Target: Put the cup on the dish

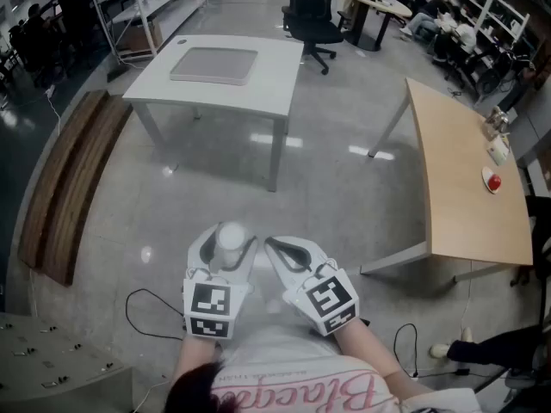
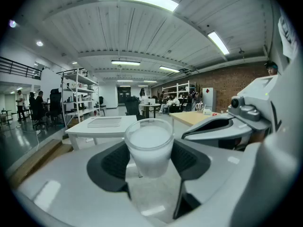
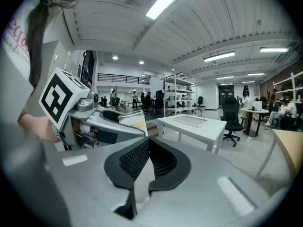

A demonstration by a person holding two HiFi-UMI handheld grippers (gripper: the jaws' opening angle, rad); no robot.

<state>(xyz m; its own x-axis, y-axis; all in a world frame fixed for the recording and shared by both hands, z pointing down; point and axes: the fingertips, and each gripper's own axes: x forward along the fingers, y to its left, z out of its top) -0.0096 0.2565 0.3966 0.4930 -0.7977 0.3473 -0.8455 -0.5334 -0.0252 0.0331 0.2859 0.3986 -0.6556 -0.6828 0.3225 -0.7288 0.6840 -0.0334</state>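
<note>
A translucent white cup (image 1: 231, 236) stands upright between the jaws of my left gripper (image 1: 222, 249), which is shut on it. The left gripper view shows the cup (image 2: 149, 145) pinched on both sides by the dark pads (image 2: 113, 162), held in the air above the floor. My right gripper (image 1: 277, 249) is just to its right, shut, with its pads (image 3: 137, 160) touching and nothing between them. A flat grey dish (image 1: 213, 64) lies on the white table (image 1: 258, 93) well ahead of both grippers; it also shows as the dish (image 2: 105, 122) and the dish (image 3: 191, 121).
A wooden table (image 1: 456, 179) at the right carries a small red object (image 1: 493, 181). A wooden bench (image 1: 69, 188) runs along the left. A black office chair (image 1: 312, 15) stands behind the white table. Cables (image 1: 146, 304) lie on the grey floor near my feet.
</note>
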